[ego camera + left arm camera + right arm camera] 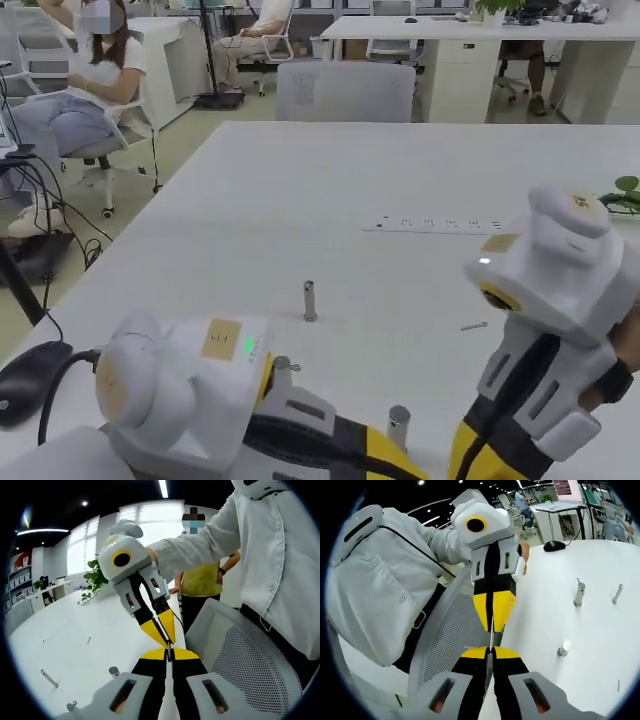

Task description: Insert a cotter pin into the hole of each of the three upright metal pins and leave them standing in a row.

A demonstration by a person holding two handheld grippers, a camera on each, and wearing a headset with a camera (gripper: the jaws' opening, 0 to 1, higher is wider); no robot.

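While between hand-held grippers (170,654) (490,652), cotter pin (491,632).

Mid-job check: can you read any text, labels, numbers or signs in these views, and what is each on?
No text can be read.
Square sticker on the left gripper: blurred, unreadable.
Tilted sticker on the right gripper: blurred, unreadable.
Marks on the white strip on the table: too small.
Red sign in the background: too small.
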